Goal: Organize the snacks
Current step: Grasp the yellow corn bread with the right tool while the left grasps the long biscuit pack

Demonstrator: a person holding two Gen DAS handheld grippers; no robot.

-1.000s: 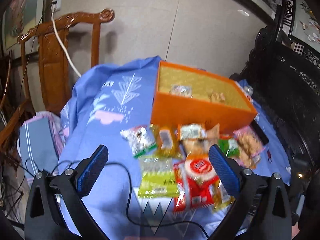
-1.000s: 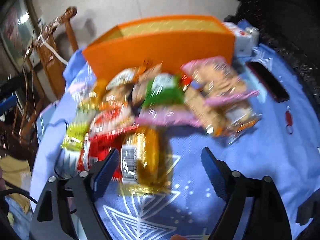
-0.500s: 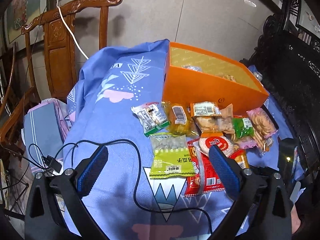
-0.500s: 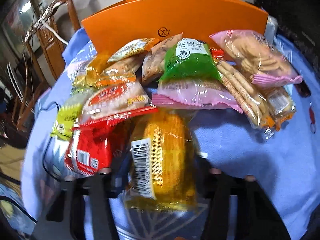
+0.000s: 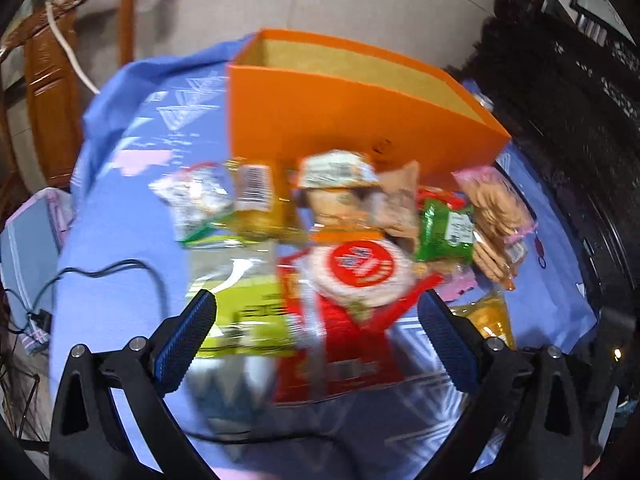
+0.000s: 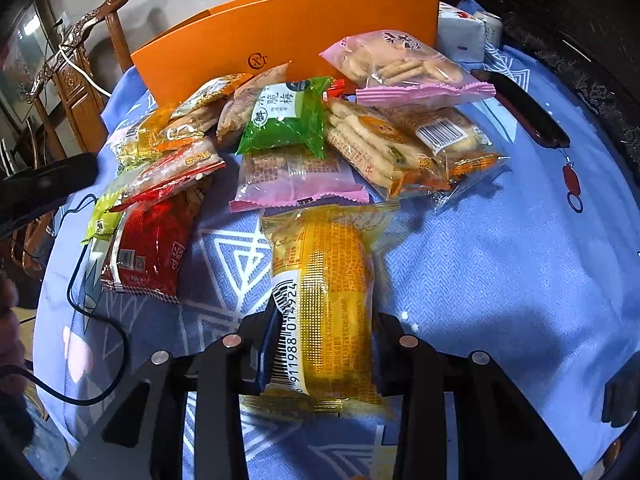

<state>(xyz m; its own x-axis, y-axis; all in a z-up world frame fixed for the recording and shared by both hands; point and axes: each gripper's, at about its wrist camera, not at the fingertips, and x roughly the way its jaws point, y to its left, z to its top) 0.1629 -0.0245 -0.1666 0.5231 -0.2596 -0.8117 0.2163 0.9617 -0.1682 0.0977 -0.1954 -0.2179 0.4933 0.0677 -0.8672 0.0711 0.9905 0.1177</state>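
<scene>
Yellow snack packet (image 6: 324, 300): we find it pinched crosswise in right gripper (image 6: 320, 344); left gripper (image 5: 316, 336) spread above red packet (image 5: 340, 344).

Both wrist views angled down, close, sharing snack pile (image 5: 360, 240)

Right hand-held gripper (image 6: 320, 340) pitched down, jaws clamped on yellow pack (image 6: 324, 300) — left hand-held gripper (image 5: 316, 332) jaws wide, nothing gripped.

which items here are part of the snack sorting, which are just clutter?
Job: open orange cardboard box; yellow plastic snack packet clamped in right tool; red snack bag; green plum packet.
Clutter: black cable; carved wooden chair; dark flat case.
</scene>
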